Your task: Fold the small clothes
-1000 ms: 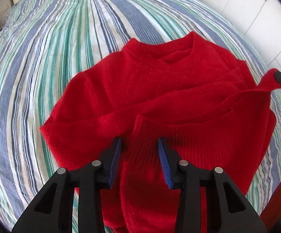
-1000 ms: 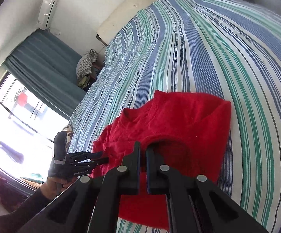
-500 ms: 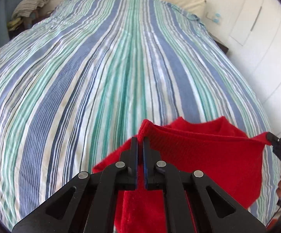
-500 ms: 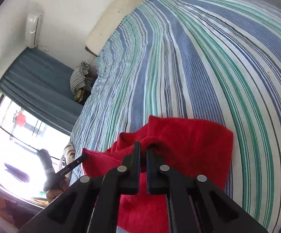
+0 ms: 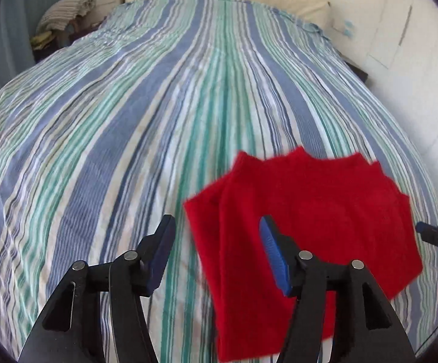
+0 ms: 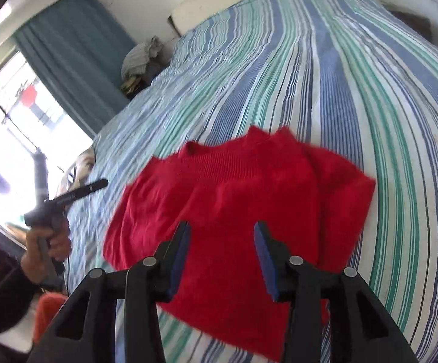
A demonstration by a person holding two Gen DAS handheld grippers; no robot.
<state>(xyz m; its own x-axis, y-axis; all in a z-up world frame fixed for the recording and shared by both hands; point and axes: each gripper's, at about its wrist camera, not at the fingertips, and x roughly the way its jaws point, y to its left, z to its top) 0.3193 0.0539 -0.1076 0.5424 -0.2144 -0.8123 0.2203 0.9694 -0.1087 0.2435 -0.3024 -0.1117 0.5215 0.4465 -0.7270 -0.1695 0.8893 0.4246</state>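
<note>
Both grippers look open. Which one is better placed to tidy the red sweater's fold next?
Right, probably. The right gripper is open directly over the red sweater. The left gripper is open too, straddling the sweater's left edge, half over the striped bedspread.

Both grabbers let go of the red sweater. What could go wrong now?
1. The red sweater lies folded but uneven, with layers sticking out at its right edge, so it may slump open.
2. The open right gripper hovers right over it and could snag the knit.
3. It lies near the striped bedspread's edge and might slide off.
</note>
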